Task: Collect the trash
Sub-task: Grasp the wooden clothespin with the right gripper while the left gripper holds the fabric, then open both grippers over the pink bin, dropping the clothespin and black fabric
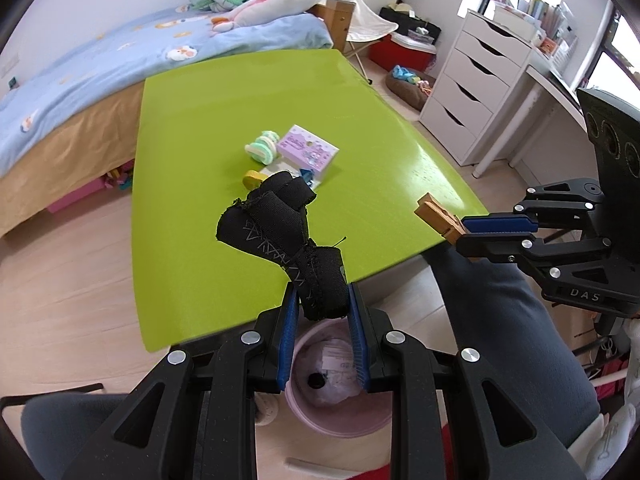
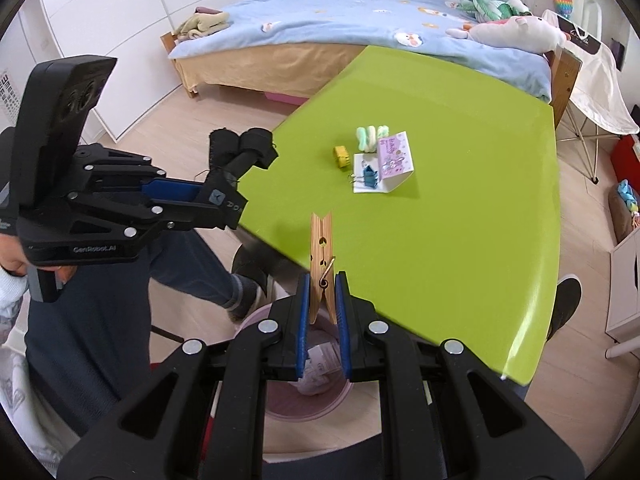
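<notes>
My left gripper (image 1: 323, 300) is shut on a black fabric strap (image 1: 288, 236), held up over the near edge of the green table (image 1: 200, 200). In the right wrist view the same strap (image 2: 240, 148) sticks out of that gripper (image 2: 208, 196) at the left. My right gripper (image 2: 323, 292) is shut on a wooden clothespin (image 2: 321, 248) that stands upright between the pads; the clothespin (image 1: 438, 216) also shows at the right of the left wrist view. A pink bin (image 1: 308, 404) with crumpled paper inside sits on the floor below both grippers (image 2: 328, 400).
Mid-table lie a purple card box (image 1: 308, 152), a mint hair tie (image 1: 262, 148), a yellow piece (image 1: 254, 179), a blue binder clip (image 2: 370, 176) and white paper (image 2: 360, 184). A bed (image 1: 100, 72) stands beyond the table, white drawers (image 1: 472, 88) to the right. A person's legs (image 1: 500, 320) are beside the bin.
</notes>
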A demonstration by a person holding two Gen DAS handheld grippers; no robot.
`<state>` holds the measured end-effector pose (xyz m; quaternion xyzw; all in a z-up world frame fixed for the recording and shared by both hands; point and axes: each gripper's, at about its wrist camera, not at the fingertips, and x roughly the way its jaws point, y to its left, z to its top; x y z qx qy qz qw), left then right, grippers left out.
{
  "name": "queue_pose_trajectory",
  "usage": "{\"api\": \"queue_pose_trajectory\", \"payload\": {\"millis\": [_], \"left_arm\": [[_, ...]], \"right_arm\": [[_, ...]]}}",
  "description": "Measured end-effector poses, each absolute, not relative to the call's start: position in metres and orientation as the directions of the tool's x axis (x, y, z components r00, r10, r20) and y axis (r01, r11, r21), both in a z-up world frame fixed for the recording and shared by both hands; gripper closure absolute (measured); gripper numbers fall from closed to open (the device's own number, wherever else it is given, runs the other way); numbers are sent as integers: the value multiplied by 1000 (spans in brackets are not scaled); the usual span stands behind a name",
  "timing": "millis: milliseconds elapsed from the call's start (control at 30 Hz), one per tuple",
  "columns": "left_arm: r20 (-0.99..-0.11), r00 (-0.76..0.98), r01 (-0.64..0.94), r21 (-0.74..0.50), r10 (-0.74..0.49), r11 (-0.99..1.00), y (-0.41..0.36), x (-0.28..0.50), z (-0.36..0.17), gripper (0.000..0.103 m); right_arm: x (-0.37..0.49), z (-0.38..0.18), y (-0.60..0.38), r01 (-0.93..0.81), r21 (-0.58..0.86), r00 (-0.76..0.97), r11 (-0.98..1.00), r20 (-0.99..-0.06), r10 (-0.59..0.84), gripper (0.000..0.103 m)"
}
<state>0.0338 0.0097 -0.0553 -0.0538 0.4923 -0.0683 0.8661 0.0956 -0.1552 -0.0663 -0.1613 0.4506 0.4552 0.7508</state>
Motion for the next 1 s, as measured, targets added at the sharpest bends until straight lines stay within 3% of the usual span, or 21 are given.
{"api": "queue_pose_trajectory", "payload": {"millis": [867,900,933,1000], "left_arm": [[-833,501,125,-198,-234,972,-7,-19,-49,79],[-833,500,127,-200,-237,972,-8,-20,-49,79],[-833,499,129,-202,-240,971,-8,-20,-49,79],[-833,498,132,-202,-241,971,-9,-21,-49,79]], "right_arm": [[39,-93,-168,-834,279,41,477,-829,557,88],[40,-93,-168,-832,278,43,480,-831,555,74],[41,-93,-168,-830,273,51,486,-832,553,49],[42,-92,-171,-818,279,68,503,-821,566,28]]}}
